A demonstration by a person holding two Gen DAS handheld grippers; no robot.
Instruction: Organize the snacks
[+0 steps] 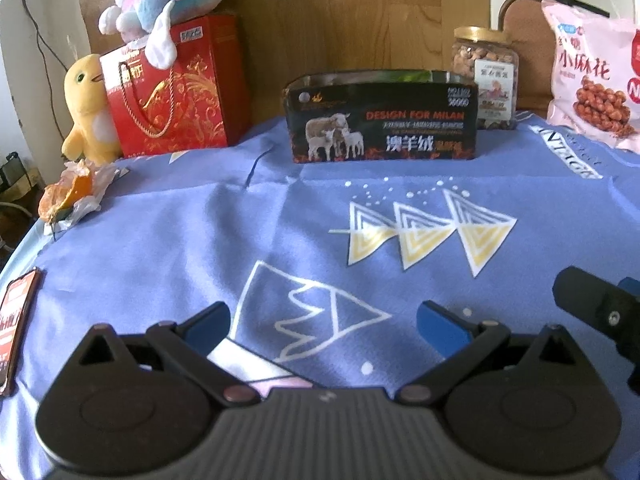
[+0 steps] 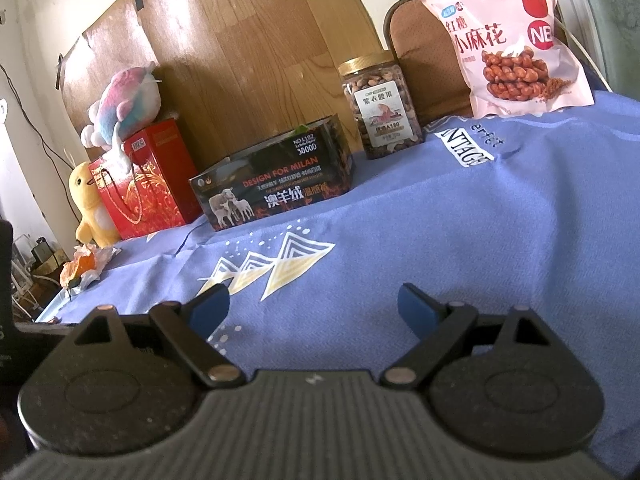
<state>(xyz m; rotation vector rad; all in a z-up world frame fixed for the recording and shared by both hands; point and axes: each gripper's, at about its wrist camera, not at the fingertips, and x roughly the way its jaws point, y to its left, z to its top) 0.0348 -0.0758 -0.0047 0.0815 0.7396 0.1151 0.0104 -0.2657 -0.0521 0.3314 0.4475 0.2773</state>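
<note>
An open black box point(image 1: 382, 120) point(image 2: 276, 184) printed with sheep stands at the back of the blue cloth. Right of it is a clear jar of nuts point(image 1: 486, 78) point(image 2: 380, 104) with a gold lid. A pink bag of twisted snacks point(image 1: 592, 80) point(image 2: 508, 40) leans at the far right. My left gripper point(image 1: 324, 326) is open over the cloth, well short of the box, with nothing between its blue pads. My right gripper point(image 2: 314, 308) is open too, nothing in it; part of it point(image 1: 596, 308) shows at the right edge of the left wrist view.
A red gift bag point(image 1: 176, 88) point(image 2: 148, 180) with a pastel plush on top and a yellow plush duck point(image 1: 88, 112) point(image 2: 90, 208) stand at back left. Crumpled wrapper with orange peel point(image 1: 72, 196) point(image 2: 84, 268) lies near the left edge. A red packet point(image 1: 16, 320) lies at the near left.
</note>
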